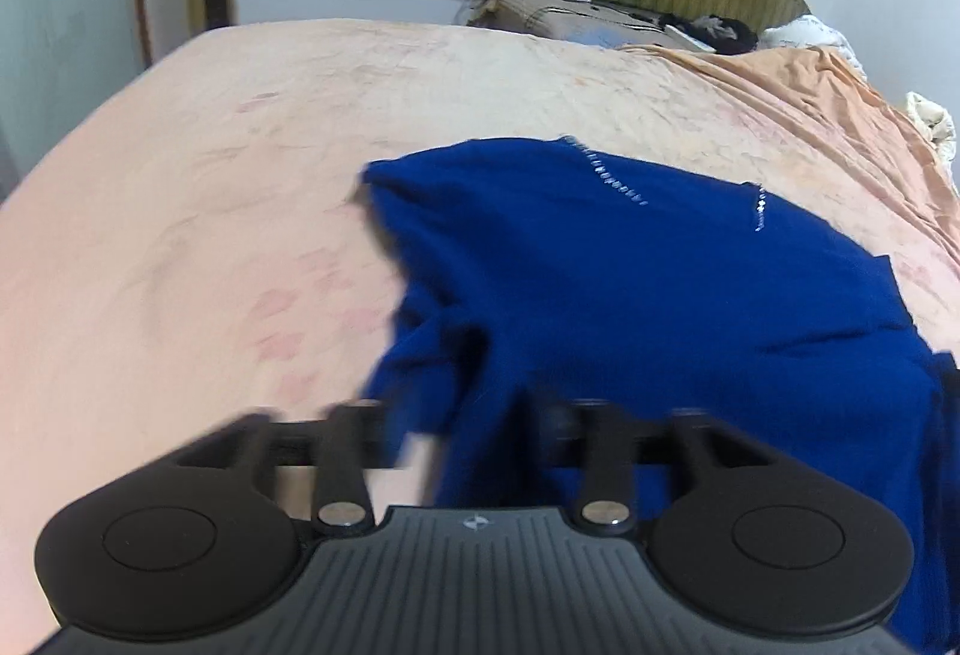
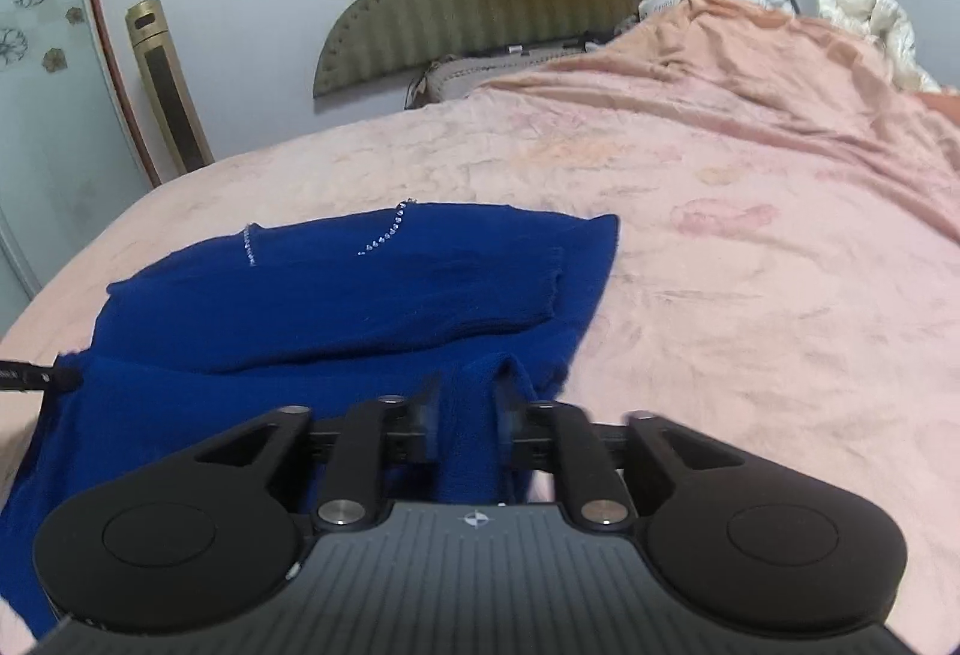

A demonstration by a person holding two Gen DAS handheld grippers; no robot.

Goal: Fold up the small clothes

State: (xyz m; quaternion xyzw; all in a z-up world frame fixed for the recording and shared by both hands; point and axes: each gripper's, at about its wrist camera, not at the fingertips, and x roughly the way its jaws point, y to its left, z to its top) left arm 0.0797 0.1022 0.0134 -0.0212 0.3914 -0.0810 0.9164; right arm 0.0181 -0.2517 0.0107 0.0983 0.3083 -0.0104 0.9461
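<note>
A blue sweater [image 2: 336, 295] lies on the pink bed [image 2: 750, 211]. The right claw [image 2: 465, 415] is partly open with a fold of sweater between its fingers. The left claw [image 1: 474, 433] is open wider, with blue cloth in its gap.

Soft knit, matt plastic

My grippers [image 2: 465, 421] are matt black plastic with shiny metal pins; the blue sweater [image 2: 336, 295] looks fuzzy knit, the pink bedspread [image 1: 180, 211] soft, crinkled cloth
</note>
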